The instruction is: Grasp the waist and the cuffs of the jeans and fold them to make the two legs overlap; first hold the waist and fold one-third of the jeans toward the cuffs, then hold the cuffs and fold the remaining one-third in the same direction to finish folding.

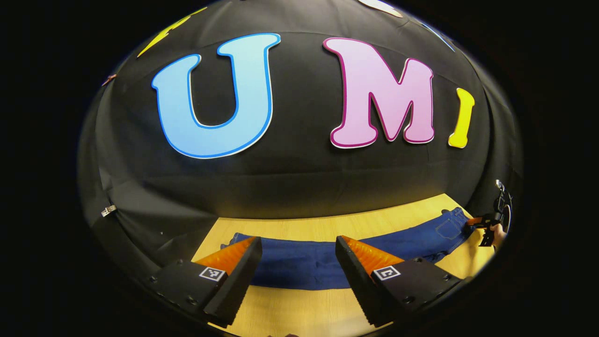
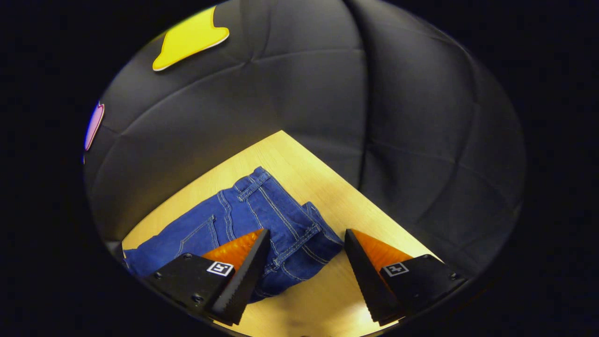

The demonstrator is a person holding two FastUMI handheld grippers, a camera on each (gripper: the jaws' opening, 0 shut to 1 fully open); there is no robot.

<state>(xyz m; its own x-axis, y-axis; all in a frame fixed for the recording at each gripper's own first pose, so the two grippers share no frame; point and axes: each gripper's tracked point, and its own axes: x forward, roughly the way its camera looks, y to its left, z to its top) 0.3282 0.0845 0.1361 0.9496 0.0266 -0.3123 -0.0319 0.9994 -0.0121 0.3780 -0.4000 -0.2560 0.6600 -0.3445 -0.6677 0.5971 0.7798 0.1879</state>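
The wooden table (image 1: 327, 224) runs pale and bare up to the black cloth wall (image 1: 290, 178) of the booth, and in the right gripper view its far corner (image 2: 285, 140) pushes into that cloth. On it the blue jeans (image 1: 304, 267) lie spread out flat in a long band across the left gripper view, the legs running off to the left and the waist end with its stitched pocket (image 1: 449, 229) off at the right edge. In the right gripper view the waist (image 2: 262, 210) lies bunched with its belt loops and pale seams showing, the fabric trailing away to the lower left. The left gripper (image 1: 298, 276) hangs above the middle stretch of the legs with its two orange-and-black fingers spread wide apart, nothing between them, and clear of the denim as far as can be told. The right gripper (image 2: 304, 271) is likewise spread wide over the waist end, its left finger (image 2: 243, 271) in front of the denim and its right finger (image 2: 369, 271) over bare wood beside it; neither presses on the cloth. In the left gripper view that right gripper (image 1: 491, 222) appears small at the far right, at the waist end, with a hand (image 1: 498, 231) behind it.
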